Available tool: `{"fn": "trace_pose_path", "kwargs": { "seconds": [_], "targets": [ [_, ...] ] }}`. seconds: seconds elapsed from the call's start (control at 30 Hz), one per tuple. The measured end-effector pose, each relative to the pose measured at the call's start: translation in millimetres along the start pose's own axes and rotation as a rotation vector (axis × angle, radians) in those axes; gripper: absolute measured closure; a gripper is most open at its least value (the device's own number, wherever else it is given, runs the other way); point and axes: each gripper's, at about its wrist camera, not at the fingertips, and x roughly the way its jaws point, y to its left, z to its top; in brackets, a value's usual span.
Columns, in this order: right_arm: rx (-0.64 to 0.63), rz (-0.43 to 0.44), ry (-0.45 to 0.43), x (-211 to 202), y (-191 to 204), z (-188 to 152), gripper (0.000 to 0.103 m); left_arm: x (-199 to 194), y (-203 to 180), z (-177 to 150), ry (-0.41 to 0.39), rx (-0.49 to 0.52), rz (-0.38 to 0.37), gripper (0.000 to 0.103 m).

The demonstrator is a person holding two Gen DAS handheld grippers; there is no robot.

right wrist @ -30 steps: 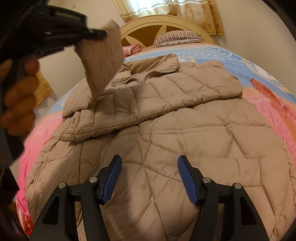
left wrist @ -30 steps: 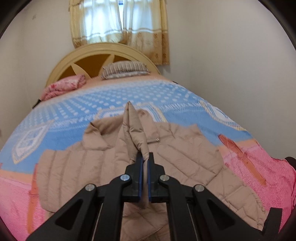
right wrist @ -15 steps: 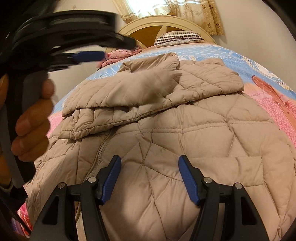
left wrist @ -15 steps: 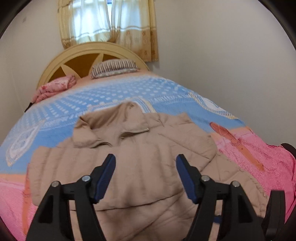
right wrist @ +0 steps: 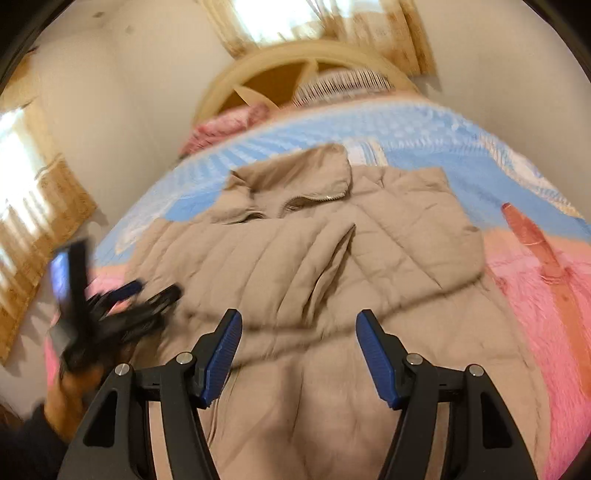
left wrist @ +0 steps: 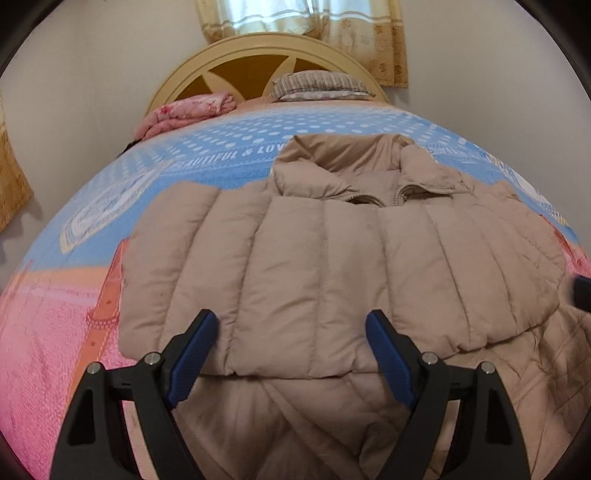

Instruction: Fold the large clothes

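Observation:
A beige quilted puffer jacket (left wrist: 332, 258) lies on the bed, collar toward the headboard, both sleeves folded across its chest. It also shows in the right wrist view (right wrist: 314, 258), somewhat blurred. My left gripper (left wrist: 291, 325) is open and empty, just above the folded sleeve. My right gripper (right wrist: 299, 328) is open and empty above the jacket's middle. The left gripper also shows in the right wrist view (right wrist: 147, 291), blurred, at the jacket's left edge with a hand on its handle.
The bed has a blue and pink blanket (left wrist: 55, 332). A striped pillow (left wrist: 317, 83) and a pink folded blanket (left wrist: 184, 114) lie by the round wooden headboard (left wrist: 236, 70). Curtains (left wrist: 303, 18) hang behind. Walls stand on both sides.
My left gripper opened and let go of the sleeve, which now lies flat across the jacket's chest. It then dropped lower over the jacket. My right gripper pulled back and rose.

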Motion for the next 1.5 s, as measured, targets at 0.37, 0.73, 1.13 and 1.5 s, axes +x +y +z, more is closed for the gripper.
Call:
{"fn": "trace_pose_path", "kwargs": {
  "seconds": [0.37, 0.73, 1.13, 1.5],
  "targets": [
    [-0.003, 0.02, 0.033, 24.8, -8.4, -12.2, 0.095, 8.5, 4.2, -6.1, -0.011, 0.023, -0.032, 0.016],
    [0.012, -0.015, 0.017, 21.2, -15.4, -17.8, 0.1, 7.9, 1.9, -7.2, -0.01, 0.033, -0.027, 0.016],
    [-0.026, -0.041, 0.079, 55.6, 11.9, 10.5, 0.064, -3.4, 14.0, -4.8, -0.028, 0.002, -0.02, 0.015],
    [-0.135, -0.087, 0.043, 42.6, 14.6, -8.9, 0.094, 35.0, 54.8, 55.4, -0.01, -0.087, 0.01, 0.003]
  ]
}}
